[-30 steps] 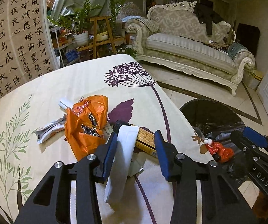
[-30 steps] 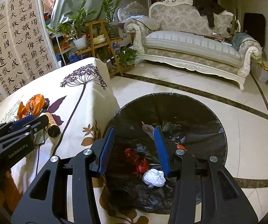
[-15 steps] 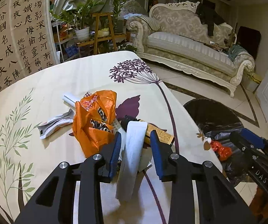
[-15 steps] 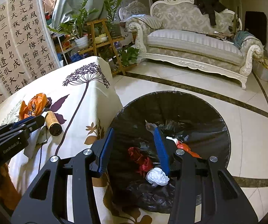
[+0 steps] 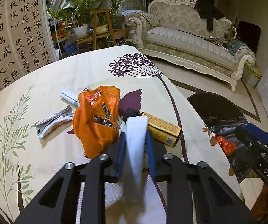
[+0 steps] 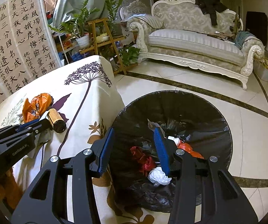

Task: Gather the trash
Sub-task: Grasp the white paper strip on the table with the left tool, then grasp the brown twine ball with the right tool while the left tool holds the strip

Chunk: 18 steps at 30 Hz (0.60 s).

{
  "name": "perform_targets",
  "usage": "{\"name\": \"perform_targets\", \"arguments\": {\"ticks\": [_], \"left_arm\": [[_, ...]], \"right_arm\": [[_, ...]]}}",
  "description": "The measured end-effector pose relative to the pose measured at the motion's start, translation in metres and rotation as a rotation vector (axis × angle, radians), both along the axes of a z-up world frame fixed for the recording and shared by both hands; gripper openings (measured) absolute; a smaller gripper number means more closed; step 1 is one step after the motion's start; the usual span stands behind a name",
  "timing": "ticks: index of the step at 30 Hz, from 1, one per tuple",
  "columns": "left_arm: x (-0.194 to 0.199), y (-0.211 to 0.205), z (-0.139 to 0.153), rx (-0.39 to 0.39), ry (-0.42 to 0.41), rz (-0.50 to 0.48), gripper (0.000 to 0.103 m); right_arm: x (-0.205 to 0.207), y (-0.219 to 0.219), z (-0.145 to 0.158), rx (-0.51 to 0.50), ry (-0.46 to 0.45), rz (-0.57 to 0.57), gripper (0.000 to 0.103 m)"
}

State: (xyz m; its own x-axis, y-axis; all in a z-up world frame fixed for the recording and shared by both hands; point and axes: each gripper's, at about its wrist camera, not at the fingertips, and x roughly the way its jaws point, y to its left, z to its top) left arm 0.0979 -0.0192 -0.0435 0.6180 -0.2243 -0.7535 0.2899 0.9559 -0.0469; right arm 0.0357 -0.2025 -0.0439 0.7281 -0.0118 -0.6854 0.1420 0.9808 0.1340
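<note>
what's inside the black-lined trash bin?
Black-lined trash bin holds a crumpled white paper ball, red crumpled plastic, an orange wrapper and grey scraps. The right hand-held gripper covers some contents.

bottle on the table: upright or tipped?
Tipped. The bottle lies on its side on the table, black cap toward the orange bag, base toward the table's edge.

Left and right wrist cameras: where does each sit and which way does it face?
Left wrist: on the left gripper, angled down at the floral tablecloth; blue jaws closing around a white paper strip; right gripper at right edge.
Right wrist: on the right gripper, over the black-lined trash bin; jaws open, empty.
Shared: orange plastic bag, yellow-labelled bottle, bin, cream sofa.
</note>
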Motion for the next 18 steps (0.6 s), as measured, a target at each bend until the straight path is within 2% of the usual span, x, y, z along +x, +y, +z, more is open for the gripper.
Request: {"name": "perform_targets", "arguments": {"ticks": [6,18], "left_arm": [[-0.003,0.002,0.004,-0.01,-0.013,0.002,0.022],[-0.023,0.023,0.034,-0.066,-0.076,0.026,0.022]], "right_arm": [[0.001,0.006,0.001,-0.003,0.001,0.009,0.043],[0.001,0.016,0.008,-0.013,-0.009,0.041,0.043]]}}
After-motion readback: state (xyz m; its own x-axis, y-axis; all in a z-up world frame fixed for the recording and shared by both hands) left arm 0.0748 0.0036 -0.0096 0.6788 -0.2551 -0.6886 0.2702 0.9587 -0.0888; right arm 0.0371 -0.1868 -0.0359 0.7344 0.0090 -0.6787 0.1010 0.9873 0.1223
